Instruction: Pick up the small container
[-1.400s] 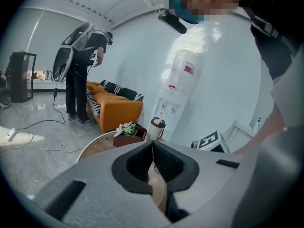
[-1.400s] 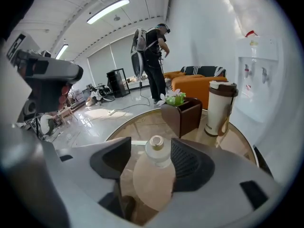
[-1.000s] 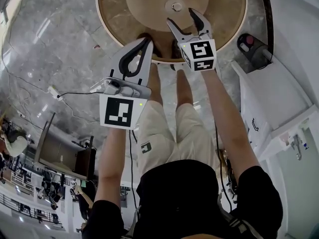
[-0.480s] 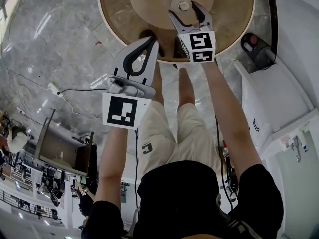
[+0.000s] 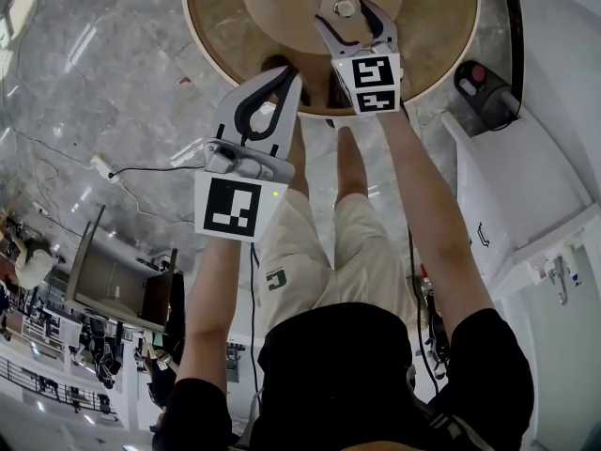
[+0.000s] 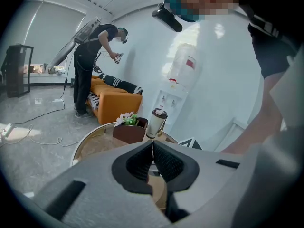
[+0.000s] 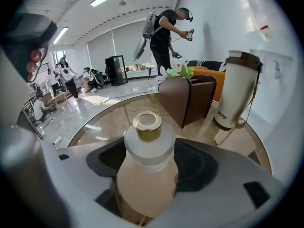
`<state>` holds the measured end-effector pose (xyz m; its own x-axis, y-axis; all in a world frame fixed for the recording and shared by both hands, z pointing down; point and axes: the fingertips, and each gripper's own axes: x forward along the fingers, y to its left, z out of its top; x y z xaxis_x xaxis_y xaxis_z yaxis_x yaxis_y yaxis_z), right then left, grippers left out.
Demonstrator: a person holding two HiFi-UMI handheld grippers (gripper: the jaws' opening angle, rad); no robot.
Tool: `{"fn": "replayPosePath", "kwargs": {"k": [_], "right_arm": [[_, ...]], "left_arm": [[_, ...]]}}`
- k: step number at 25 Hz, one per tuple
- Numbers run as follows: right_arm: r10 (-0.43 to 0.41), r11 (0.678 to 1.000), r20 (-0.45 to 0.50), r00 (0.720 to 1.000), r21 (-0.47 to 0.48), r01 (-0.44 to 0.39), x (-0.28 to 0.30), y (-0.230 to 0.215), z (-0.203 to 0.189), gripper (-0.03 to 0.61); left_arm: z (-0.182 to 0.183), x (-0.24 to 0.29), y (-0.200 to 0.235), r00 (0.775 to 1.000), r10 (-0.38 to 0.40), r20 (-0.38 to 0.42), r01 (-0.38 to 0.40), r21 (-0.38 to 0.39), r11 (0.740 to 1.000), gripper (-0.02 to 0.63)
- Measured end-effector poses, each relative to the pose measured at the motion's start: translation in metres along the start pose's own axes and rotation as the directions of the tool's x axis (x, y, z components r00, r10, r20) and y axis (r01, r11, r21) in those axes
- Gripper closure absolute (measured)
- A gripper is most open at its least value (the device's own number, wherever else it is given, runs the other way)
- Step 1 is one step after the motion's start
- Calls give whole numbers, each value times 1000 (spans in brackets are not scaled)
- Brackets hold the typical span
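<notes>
— tongs on the right gripper [image 5: 344, 12]: how do they stand?
— spread, one on either side of the small container [image 7: 145, 175], a frosted bottle with a gold cap. it stands upright near the middle of the round worktop [image 5: 221, 36], deep between the pads. i see no squeeze on it yet, though the right pad looks very near its shoulder.
— why come in level with the body?
— my guess: the body is wider than the neck, so pads there get more to hold than on the slick cap.
— and the left gripper [image 6: 152, 148]?
— its tongs are closed, tips meeting, nothing in them. it is held back by the worktop's near edge, out of the way. one gripper seems enough for a bottle this small.
— anything crowding it?
— no. the brown planter box [image 7: 187, 99] and the white flask [image 7: 237, 89] stand well behind it, so closing and lifting straight up should clear both.
— the risk?
— the frosted surface may slip, so a firm, centred close before the lift seems wise.
</notes>
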<state>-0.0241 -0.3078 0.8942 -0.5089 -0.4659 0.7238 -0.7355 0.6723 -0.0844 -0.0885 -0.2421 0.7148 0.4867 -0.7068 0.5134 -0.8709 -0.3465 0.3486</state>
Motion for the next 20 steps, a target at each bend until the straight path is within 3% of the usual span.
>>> {"fn": "replayPosePath", "kwargs": {"k": [9,20], "right_arm": [[-15,1000,8,1000,0,15,-31,-6,3,267],[5,1000,114,993,-17,-3,-133,-16,68,267]], "left_arm": [[4,-15,-10,1000,9,10,-9,0,1000,594],[41,-56,-40,993,88,82,-84,-49,995,595]]}}
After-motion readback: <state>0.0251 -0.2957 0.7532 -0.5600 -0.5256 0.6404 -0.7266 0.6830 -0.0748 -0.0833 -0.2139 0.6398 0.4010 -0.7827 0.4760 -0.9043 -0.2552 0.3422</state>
